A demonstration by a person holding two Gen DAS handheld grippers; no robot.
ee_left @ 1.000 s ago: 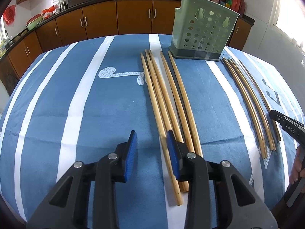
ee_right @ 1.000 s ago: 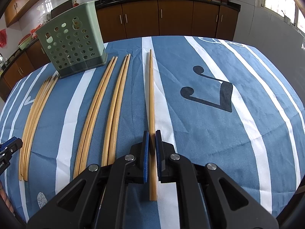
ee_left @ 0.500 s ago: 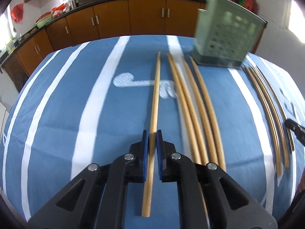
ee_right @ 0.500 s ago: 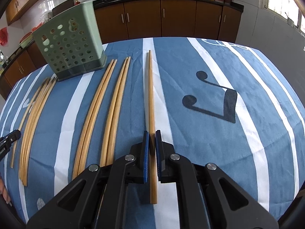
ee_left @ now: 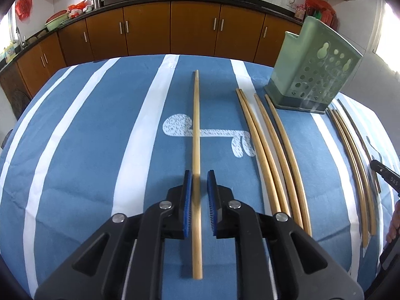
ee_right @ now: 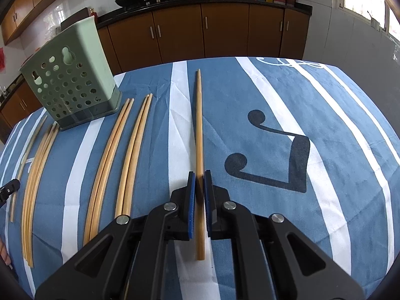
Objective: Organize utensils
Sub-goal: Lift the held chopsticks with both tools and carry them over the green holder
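Left wrist view: the left gripper (ee_left: 199, 192) has a pale wooden chopstick (ee_left: 196, 135) running between its blue pads (ee_left: 187, 200), yet a narrow gap shows on each side of the stick, so the jaws look slightly parted and whether they still pinch it cannot be told. The stick points straight away over the blue and white striped tablecloth (ee_left: 87, 137). To its right four more pale chopsticks (ee_left: 272, 155) lie flat on the cloth in two loose pairs, and beyond them a bundle of thinner, darker chopsticks (ee_left: 350, 150) lies near the table's right edge. The green perforated holder (ee_left: 317, 67) stands upright at the far right of the table, just past the tips of the four sticks; its inside is hidden from this angle, so what it contains cannot be told. In the right wrist view, the right gripper (ee_right: 199, 190) is closed narrow on a single chopstick (ee_right: 198, 125), the pads pressed against both its sides, the stick pointing forward over a white stripe. To the left lie two pairs of chopsticks (ee_right: 125, 150), then the thin bundle (ee_right: 37, 165), with the same holder (ee_right: 72, 75) standing behind them, its inside again out of sight.
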